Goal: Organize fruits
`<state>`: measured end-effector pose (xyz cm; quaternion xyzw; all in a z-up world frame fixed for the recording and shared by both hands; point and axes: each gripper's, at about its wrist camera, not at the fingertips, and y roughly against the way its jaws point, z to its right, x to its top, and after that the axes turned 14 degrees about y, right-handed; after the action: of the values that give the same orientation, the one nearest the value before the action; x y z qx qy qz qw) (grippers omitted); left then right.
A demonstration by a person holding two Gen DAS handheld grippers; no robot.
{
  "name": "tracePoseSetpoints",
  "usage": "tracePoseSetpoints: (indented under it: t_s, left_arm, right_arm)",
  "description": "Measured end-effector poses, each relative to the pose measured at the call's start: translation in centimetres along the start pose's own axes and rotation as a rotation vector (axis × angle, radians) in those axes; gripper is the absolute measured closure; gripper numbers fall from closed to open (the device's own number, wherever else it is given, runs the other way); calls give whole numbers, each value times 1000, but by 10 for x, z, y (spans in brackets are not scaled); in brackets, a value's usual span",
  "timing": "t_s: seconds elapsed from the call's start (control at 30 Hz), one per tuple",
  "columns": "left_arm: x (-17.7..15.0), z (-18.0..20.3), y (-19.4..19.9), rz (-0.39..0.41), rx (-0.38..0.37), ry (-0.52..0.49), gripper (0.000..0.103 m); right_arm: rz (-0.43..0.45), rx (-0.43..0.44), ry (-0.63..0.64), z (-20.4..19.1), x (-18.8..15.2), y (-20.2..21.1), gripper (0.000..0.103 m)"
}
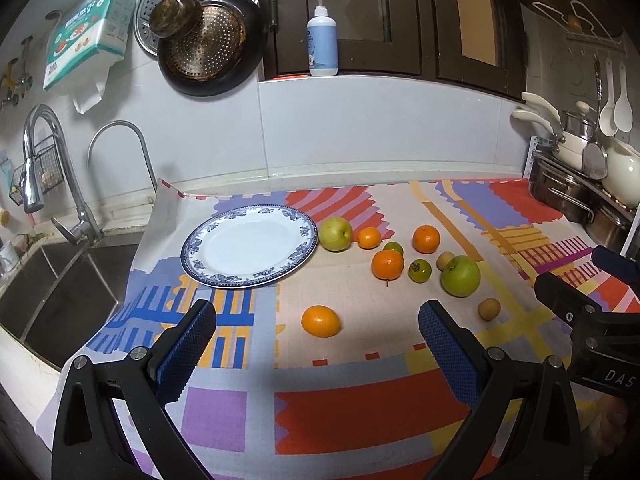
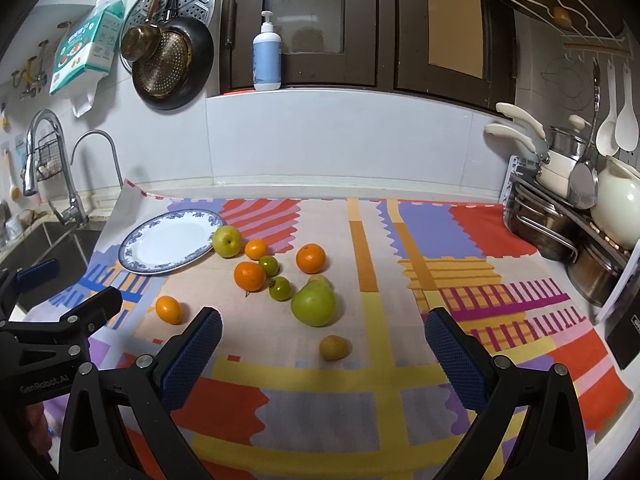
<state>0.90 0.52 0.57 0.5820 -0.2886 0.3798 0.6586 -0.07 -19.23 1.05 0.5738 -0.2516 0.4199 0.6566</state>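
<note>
Presently, left gripper (image 1: 316,342): held wide apart, nothing gripped, above the cloth.
Right gripper (image 2: 322,342): likewise spread and empty.
Surface: a counter is covered by a multicoloured patterned cloth (image 1: 360,412).
Fruits: oranges, green apples and small brown fruits are scattered beside a blue-rimmed white plate (image 1: 250,246), which is bare; one orange fruit (image 1: 321,321) lies apart.
Room: a steel sink (image 1: 60,292) is seen at left, stacked pots (image 2: 560,232) at right.

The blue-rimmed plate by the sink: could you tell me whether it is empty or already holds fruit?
Empty. The plate shows only bare white inside its rim in both views; the yellow-green apple sits beside its rim on the cloth.
</note>
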Motion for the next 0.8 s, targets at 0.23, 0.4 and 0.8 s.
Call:
tracePoseSetpoints:
  t_s: [0.23, 0.4, 0.8]
  left_arm:
    - [-2, 0, 1, -1, 5, 5, 0]
    - [-2, -1, 1, -2, 3, 4, 0]
    - [-2, -1, 2, -2, 3, 5, 0]
  right_arm:
    - [-1, 8, 4, -1, -1, -1, 1]
    - [2, 11, 7, -1, -2, 0, 1]
    - [1, 10, 4, -1, -2, -1, 1]
